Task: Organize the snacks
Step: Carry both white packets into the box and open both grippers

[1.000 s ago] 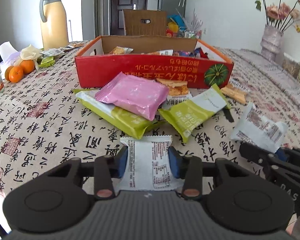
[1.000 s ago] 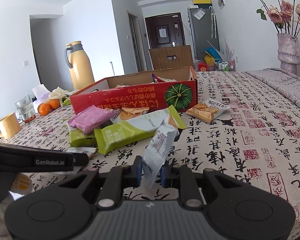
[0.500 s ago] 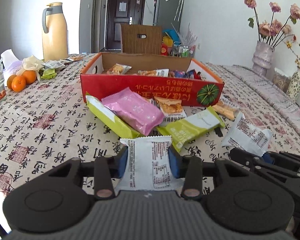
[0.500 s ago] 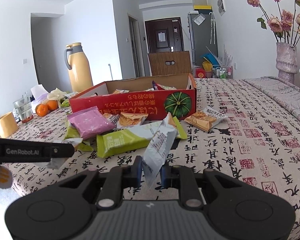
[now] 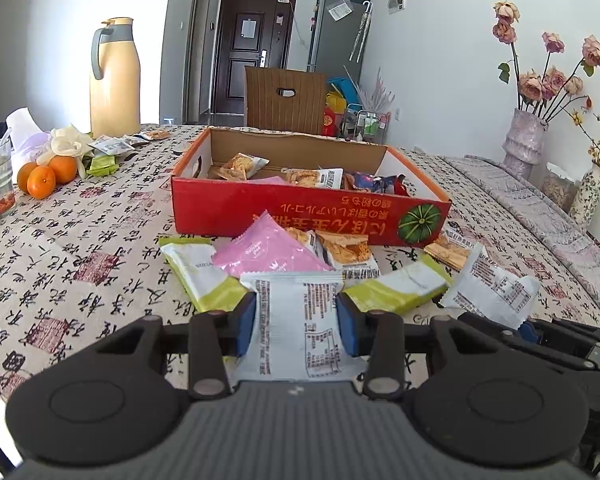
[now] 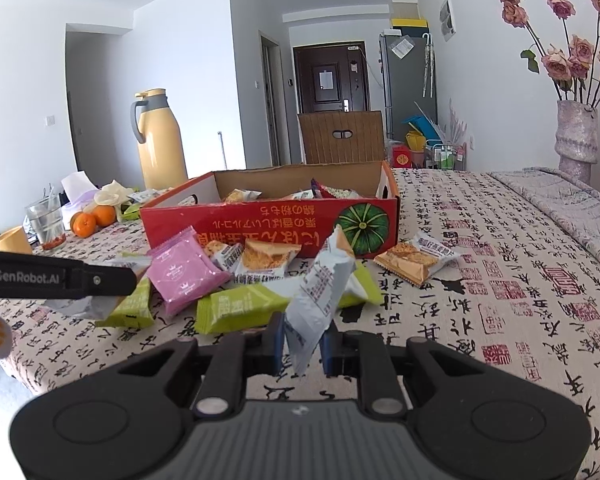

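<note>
A long counter [image 6: 520, 264] under a cloth printed with black characters carries everything. Near its middle sits a shallow red box [image 5: 300, 210] with a pumpkin picture on its front wall, already holding several snack packets. Behind it to the left stand a tall yellow jug [image 5: 115, 80] and a few oranges [image 5: 44, 176]; a vase of dried roses [image 6: 576, 136] stands at the far right.

In front of the box lies a loose heap: a pink packet [image 6: 184, 276] overlapping two green bars [image 6: 240, 306], with orange cracker packets [image 6: 268, 258] just behind.

The left gripper [image 5: 298, 320] has its fingers partly apart, pressed on the sides of a flat white packet [image 5: 300, 332]. The right gripper [image 6: 302, 342] has its fingers nearly together, pinching a second white packet [image 6: 320, 292] that stands up on edge. Whether either packet is clear of the cloth is hard to judge.
</note>
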`<state>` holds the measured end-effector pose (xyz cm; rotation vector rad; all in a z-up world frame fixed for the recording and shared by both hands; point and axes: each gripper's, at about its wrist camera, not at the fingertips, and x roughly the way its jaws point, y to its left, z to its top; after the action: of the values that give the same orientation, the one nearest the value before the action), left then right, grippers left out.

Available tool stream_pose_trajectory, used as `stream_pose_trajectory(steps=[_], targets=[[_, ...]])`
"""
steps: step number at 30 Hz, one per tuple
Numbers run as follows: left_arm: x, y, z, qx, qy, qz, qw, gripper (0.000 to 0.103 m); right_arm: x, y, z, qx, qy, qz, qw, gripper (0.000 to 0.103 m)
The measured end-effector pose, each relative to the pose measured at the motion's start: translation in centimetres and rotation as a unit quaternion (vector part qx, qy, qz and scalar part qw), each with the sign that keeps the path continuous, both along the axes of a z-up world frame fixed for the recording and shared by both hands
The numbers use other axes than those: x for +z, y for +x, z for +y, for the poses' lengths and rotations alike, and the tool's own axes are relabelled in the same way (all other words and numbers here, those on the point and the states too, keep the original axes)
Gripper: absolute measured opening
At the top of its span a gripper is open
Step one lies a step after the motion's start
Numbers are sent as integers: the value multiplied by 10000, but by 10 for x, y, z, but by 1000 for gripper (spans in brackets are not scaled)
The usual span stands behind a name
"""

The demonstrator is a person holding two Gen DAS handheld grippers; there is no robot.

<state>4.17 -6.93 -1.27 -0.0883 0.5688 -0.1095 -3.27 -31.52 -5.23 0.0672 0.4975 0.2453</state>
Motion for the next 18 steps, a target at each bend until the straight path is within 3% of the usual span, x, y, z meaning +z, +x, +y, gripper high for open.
stream_pose_trajectory(steps=[8, 18], targets=[[18, 24, 2, -5, -62, -221, 9997, 42, 18, 25, 8, 53, -13, -191, 9998, 17], [44, 82, 6, 50, -96, -511, 9986, 42, 43, 86, 19, 104, 32, -435, 9990, 17]])
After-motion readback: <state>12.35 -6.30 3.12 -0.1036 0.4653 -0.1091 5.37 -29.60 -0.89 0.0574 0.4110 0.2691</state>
